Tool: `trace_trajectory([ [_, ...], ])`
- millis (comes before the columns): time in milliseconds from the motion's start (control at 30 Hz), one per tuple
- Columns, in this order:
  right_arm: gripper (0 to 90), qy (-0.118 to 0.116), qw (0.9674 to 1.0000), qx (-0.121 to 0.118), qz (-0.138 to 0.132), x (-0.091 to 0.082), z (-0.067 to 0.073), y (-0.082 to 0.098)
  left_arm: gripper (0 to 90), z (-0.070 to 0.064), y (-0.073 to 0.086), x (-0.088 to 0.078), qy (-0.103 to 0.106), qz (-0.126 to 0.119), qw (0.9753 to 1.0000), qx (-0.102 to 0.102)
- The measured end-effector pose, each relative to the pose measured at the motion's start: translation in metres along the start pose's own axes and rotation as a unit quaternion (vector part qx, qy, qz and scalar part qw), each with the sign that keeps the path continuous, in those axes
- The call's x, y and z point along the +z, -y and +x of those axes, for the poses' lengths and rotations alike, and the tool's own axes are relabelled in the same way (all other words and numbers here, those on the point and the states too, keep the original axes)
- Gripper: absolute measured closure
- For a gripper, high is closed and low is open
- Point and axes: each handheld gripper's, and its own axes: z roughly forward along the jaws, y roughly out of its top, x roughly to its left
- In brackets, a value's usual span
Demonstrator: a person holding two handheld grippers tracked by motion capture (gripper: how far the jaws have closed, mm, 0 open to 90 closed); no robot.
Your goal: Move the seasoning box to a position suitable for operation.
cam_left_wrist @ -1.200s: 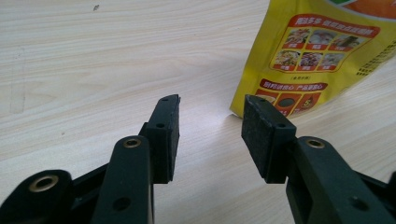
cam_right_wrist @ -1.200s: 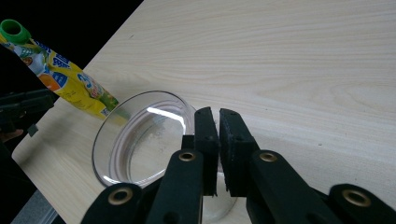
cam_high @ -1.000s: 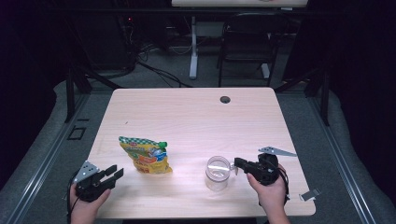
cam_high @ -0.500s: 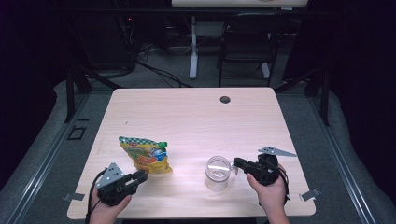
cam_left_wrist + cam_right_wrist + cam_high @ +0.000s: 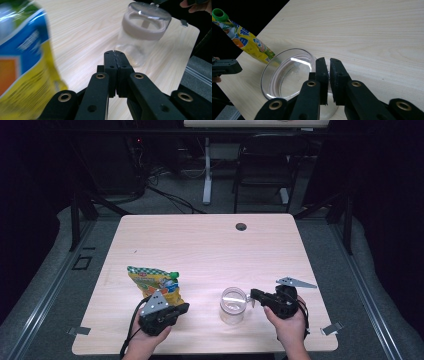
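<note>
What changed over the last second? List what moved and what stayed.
The left gripper slid right along the near table edge to beside the snack pouch, its jaws closing empty. The right gripper stayed clamped on the glass jar's rim; pouch and jar unmoved.

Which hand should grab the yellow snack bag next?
Left. The left gripper sits empty and shut right beside the bag, while the right gripper is busy pinching the jar's rim.

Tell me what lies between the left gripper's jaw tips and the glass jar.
Nothing: the left gripper view shows bare wooden table between the left gripper and the glass jar.
</note>
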Motion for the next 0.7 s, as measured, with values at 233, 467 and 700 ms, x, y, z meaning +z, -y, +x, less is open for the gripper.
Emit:
trace_trajectory([
  [233,84.7,-0.001,1.0,0.0,-0.002,0.0,0.0,0.0,90.0,-0.012,-0.01,0.026,0.024,0.003,0.9997,0.009],
  [467,84.5,-0.004,1.0,0.0,-0.003,0.001,-0.001,0.0,90.0,-0.022,-0.014,0.053,0.049,0.023,0.9984,0.014],
  [700,84.4,-0.003,1.0,0.0,-0.003,0.001,-0.001,0.001,90.0,-0.025,-0.014,0.066,0.055,0.03,0.9979,0.014],
])
